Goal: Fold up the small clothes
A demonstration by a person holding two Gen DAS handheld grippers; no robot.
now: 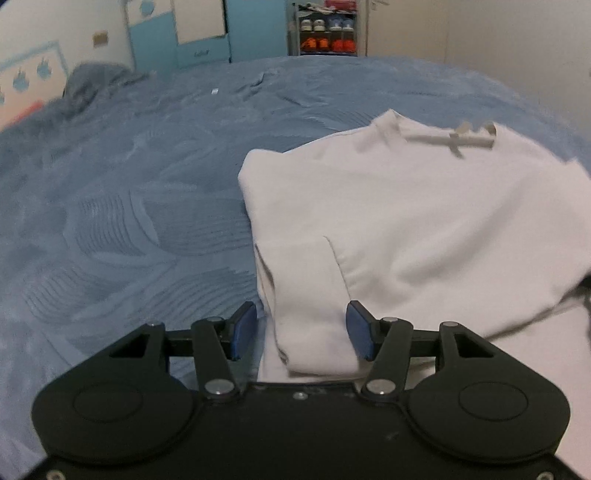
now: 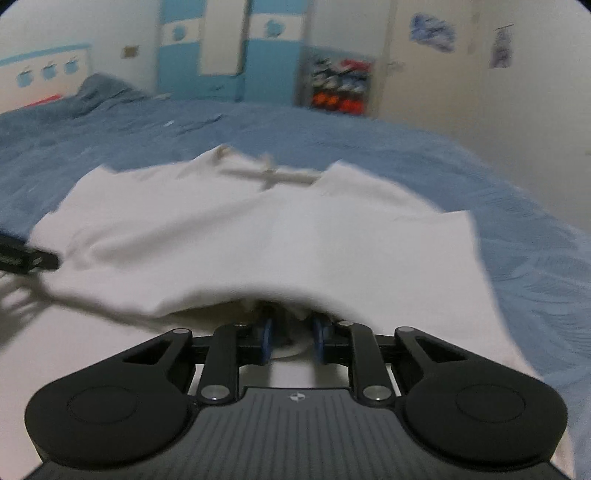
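White shirt point(image 1: 424, 221) lay on blue bedspread point(image 1: 147, 184), collar end far from cameras, near hem partly lifted. Left gripper point(image 1: 301, 330) open, pads point(image 1: 243, 328) wide apart, straddling folded sleeve point(image 1: 306, 295) without pinching it. Right gripper point(image 2: 291, 338) under raised hem; pads point(image 2: 266, 338) close together with cloth between them, gripping shirt. Shoe rack point(image 1: 327, 31) stood against far wall.
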